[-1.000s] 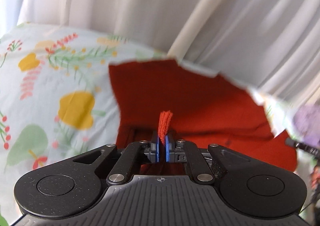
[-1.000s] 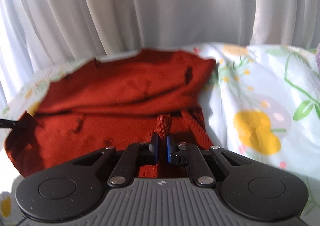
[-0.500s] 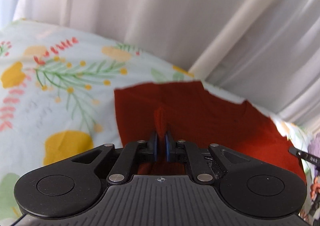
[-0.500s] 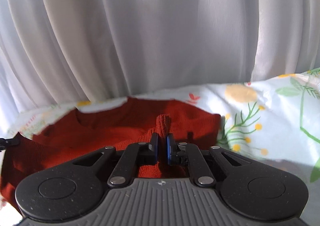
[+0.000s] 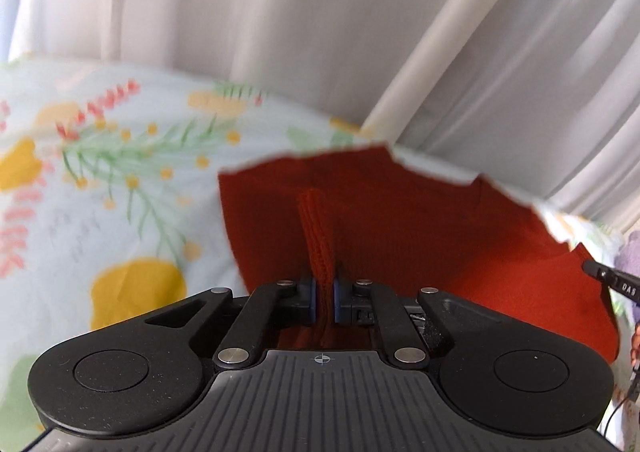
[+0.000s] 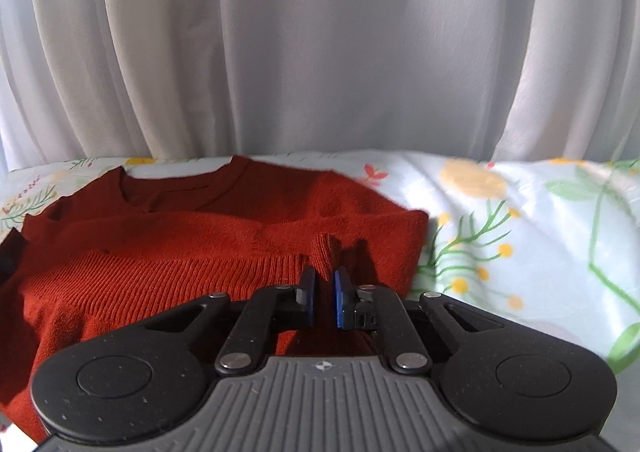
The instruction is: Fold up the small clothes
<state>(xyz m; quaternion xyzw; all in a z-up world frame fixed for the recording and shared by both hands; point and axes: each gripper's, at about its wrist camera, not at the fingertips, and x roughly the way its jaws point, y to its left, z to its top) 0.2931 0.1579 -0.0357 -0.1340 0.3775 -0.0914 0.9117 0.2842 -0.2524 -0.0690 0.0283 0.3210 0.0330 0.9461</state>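
A small red knit sweater (image 6: 208, 248) lies on a floral sheet (image 6: 520, 220), its ribbed hem folded up over the body toward the collar. My right gripper (image 6: 324, 288) is shut on a pinch of the ribbed hem at the sweater's right side. In the left wrist view the sweater (image 5: 440, 236) spreads ahead and to the right, and my left gripper (image 5: 323, 292) is shut on a raised fold of its hem. The tip of the other gripper (image 5: 612, 280) shows at the right edge.
White curtains (image 6: 320, 44) hang right behind the bed's far edge. The floral sheet (image 5: 100, 192) extends left of the sweater. A purple item (image 5: 630, 252) lies at the far right edge.
Both grippers have carried the hem forward over the sweater's body and lowered it. The right view now shows the collar and the folded hem lying near it.
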